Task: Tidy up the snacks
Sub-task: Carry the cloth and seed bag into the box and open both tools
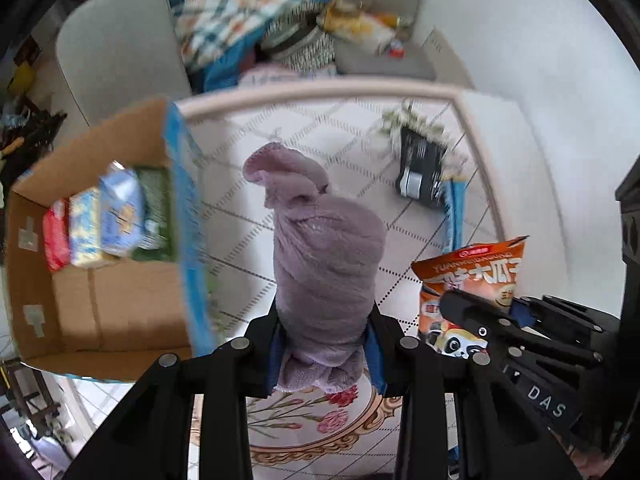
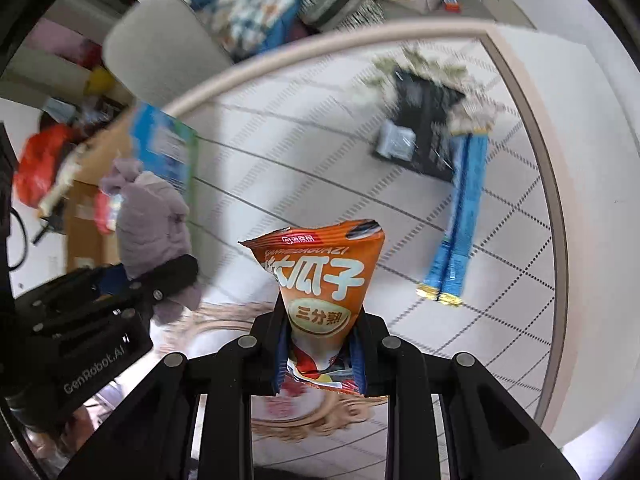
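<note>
On the desk (image 1: 340, 120), largest thing first:
Desk: white quilted cover with a beige rim is lying under both hand-held grippers.
Cardboard box (image 1: 100, 300): is sitting open at the left end of the desk, left of the left hand-held gripper, with a few snack packs (image 1: 108, 220) standing in a row at its far wall.
Purple cloth (image 1: 324, 248): a rolled, twisted bundle is standing straight out from the left hand-held gripper (image 1: 324, 356), its lower end pinched between the blue pads, its free end pointing away from the camera.
Orange snack bag (image 2: 320, 280): is sticking out ahead of the right hand-held gripper (image 2: 320, 360), its lower part squeezed between the pads so the bag is flaring wider toward its top edge.
Black item (image 2: 420, 132): is lying on the far right of the desk, well apart from both grippers; too blurred to name.
Blue packet (image 2: 460, 224): a long, narrow strip is lying flat beside the black item, to the right of the orange snack bag.
Left hand-held gripper: is clamping the purple cloth.
Right hand-held gripper: is clamping the orange snack bag.
</note>
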Available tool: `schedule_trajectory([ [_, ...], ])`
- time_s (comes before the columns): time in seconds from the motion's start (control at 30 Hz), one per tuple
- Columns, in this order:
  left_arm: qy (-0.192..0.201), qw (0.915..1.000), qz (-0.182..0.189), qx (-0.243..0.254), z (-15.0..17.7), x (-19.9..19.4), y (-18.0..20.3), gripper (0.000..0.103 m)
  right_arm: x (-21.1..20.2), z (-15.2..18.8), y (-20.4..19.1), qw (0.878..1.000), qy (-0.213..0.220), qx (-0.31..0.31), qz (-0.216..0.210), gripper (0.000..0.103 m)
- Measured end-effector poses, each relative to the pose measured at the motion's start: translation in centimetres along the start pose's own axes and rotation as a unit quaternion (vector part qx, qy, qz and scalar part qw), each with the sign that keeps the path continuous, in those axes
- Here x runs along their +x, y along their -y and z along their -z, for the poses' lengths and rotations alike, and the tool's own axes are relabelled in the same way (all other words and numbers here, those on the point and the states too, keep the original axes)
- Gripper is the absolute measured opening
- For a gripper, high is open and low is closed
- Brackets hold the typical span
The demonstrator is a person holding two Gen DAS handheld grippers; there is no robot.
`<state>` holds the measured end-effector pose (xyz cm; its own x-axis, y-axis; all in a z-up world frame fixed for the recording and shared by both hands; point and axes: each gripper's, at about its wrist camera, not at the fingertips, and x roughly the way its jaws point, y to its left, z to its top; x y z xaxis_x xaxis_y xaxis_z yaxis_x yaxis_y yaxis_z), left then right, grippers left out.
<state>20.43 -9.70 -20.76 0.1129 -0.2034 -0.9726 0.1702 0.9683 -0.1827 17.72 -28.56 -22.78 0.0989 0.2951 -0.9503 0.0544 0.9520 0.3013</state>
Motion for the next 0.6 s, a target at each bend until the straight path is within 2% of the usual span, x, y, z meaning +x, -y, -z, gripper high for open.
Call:
schedule_trajectory([
  [0.07,0.017,0.9998,-0.002,-0.001,-0.1,-2.3,-1.9,0.031,-1.4,0.2,-2.5,1.0,0.015,-0.007,-0.01,0.027],
  [0.1,0.023,0.9997,-0.003,-0.004,-0.3,-3.3,-2.9,0.031,-2.3,-0.9,-3.7,1.0,0.021,-0.012,-0.015,0.027],
  [0.3,0.04,0.9977,-0.032,-0.045,0.4,-7.1,-12.4,0.031,-1.6,-0.6,-14.6,0.997,0.032,-0.049,-0.054,0.027],
  [0.47,0.024,0.9937,-0.065,-0.088,2.0,-7.2,-20.9,0.031,3.2,-0.4,-22.8,0.994,0.002,-0.068,-0.082,0.027],
  [0.6,-0.008,0.9897,-0.078,-0.12,3.3,-5.3,-27.2,0.031,8.6,-0.4,-28.8,0.992,-0.031,-0.074,-0.099,0.027],
])
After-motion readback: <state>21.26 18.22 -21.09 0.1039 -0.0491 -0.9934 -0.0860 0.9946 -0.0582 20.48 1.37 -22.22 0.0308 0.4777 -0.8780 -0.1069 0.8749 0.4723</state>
